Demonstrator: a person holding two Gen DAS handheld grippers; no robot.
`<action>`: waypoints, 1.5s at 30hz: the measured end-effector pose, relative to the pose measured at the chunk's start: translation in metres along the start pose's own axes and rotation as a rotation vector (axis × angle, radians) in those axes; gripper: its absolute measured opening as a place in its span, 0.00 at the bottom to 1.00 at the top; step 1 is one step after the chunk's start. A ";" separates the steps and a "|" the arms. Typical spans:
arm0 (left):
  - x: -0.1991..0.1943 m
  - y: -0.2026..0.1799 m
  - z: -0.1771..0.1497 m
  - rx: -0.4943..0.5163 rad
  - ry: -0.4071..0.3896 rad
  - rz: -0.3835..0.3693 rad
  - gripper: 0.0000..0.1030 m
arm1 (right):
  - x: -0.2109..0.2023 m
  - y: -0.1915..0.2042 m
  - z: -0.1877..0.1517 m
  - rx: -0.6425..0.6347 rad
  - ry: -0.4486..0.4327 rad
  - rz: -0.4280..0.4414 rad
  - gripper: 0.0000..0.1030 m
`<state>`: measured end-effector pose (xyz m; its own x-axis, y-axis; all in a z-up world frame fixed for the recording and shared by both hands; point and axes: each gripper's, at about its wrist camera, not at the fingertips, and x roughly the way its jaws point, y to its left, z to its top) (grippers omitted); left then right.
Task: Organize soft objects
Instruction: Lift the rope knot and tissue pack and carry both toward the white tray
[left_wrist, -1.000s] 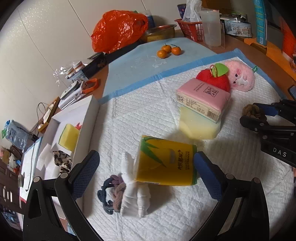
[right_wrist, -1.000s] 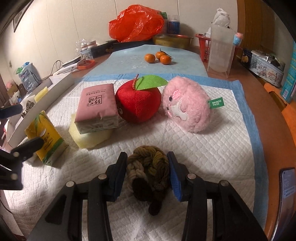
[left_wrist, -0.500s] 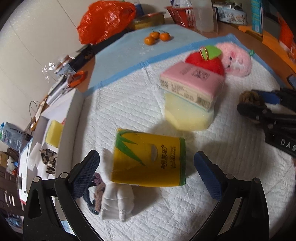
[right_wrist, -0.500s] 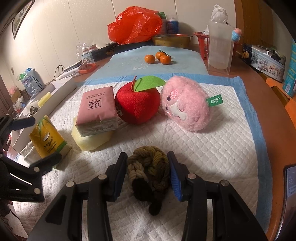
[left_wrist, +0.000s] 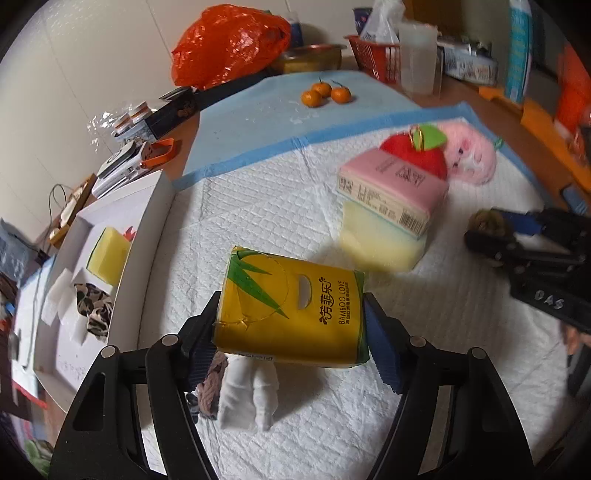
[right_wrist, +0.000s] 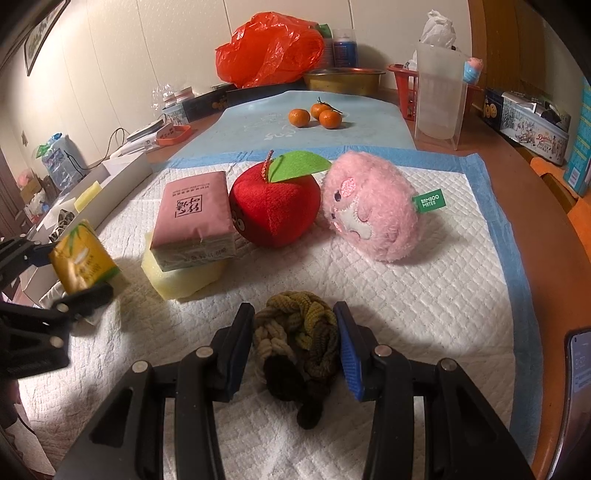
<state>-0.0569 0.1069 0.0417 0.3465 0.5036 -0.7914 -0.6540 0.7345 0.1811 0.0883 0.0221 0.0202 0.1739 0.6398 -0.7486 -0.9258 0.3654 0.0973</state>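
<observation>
My left gripper (left_wrist: 291, 328) is shut on a yellow tissue pack (left_wrist: 295, 306), held just above the white quilted pad (left_wrist: 258, 206); the pack also shows in the right wrist view (right_wrist: 83, 258). Under it lie a white cloth (left_wrist: 249, 395) and a dark scrunchie (left_wrist: 208, 387). My right gripper (right_wrist: 295, 343) is shut on an olive and brown knotted rope bundle (right_wrist: 299, 332). A pink tissue pack (right_wrist: 194, 218) rests on a pale yellow sponge (right_wrist: 184, 277), beside a red plush apple (right_wrist: 275, 206) and a pink plush toy (right_wrist: 369, 214).
A white box (left_wrist: 147, 229) at the pad's left edge holds a yellow sponge (left_wrist: 109, 254) and a patterned cloth (left_wrist: 92, 302). Behind are three oranges (right_wrist: 317, 114), an orange bag (right_wrist: 269, 48), a metal bowl (right_wrist: 343, 79), a red basket (right_wrist: 404, 88) and a clear jug (right_wrist: 439, 103).
My left gripper has moved forward and closed on the yellow tissue pack, lifting it off the white cloth. My right gripper stays shut on the rope bundle.
</observation>
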 end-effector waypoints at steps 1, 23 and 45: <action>-0.006 0.003 0.001 -0.012 -0.017 -0.006 0.70 | -0.001 0.000 0.000 -0.001 0.000 -0.002 0.42; -0.166 0.090 0.046 -0.191 -0.435 -0.090 0.70 | -0.128 0.019 0.048 0.098 -0.338 0.064 0.41; -0.166 0.120 0.023 -0.209 -0.428 -0.092 0.70 | -0.135 0.084 0.048 0.032 -0.374 0.123 0.41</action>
<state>-0.1772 0.1223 0.2081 0.6261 0.6148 -0.4795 -0.7135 0.6998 -0.0343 0.0035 -0.0010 0.1612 0.1776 0.8804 -0.4398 -0.9376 0.2872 0.1961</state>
